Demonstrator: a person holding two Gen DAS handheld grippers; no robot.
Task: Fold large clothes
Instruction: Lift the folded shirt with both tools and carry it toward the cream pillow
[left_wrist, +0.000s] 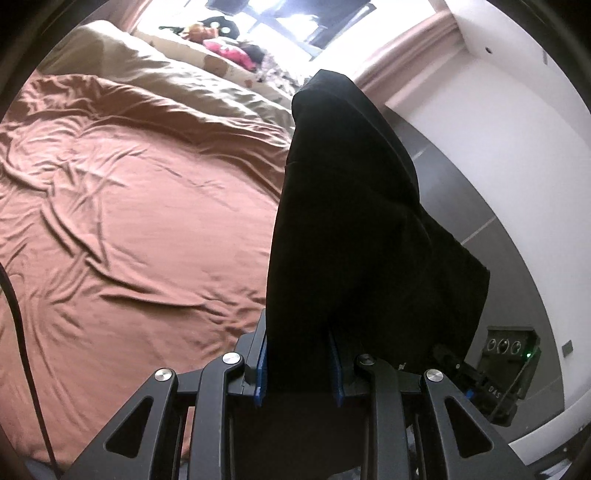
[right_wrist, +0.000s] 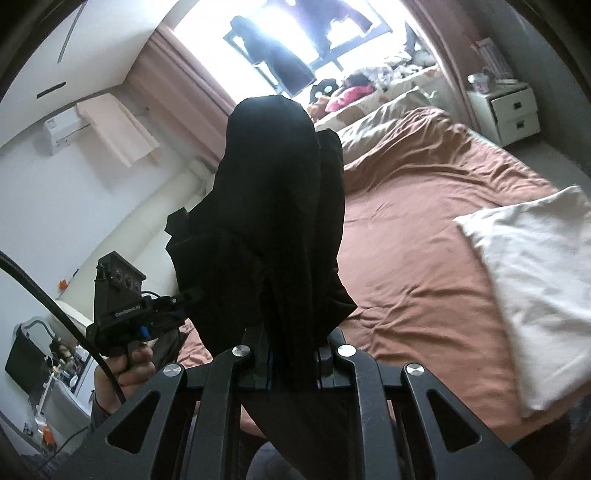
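Observation:
A large black garment (left_wrist: 351, 221) hangs bunched between both grippers, lifted above the bed. My left gripper (left_wrist: 299, 363) is shut on one part of it, cloth pinched between the blue pads. My right gripper (right_wrist: 293, 363) is shut on another part of the black garment (right_wrist: 273, 206), which rises in front of the camera. The left gripper (right_wrist: 147, 317) also shows in the right wrist view, held in a hand at the garment's left edge. The right gripper's body (left_wrist: 495, 376) shows low right in the left wrist view.
A brown sheet (left_wrist: 129, 206) covers the bed (right_wrist: 424, 236) below. A white pillow (right_wrist: 535, 280) lies at the bed's right. A beige duvet (left_wrist: 155, 70) and soft toys (right_wrist: 343, 96) sit at the head. A white nightstand (right_wrist: 506, 110) stands at the far right. A white wall (left_wrist: 498, 122) is close.

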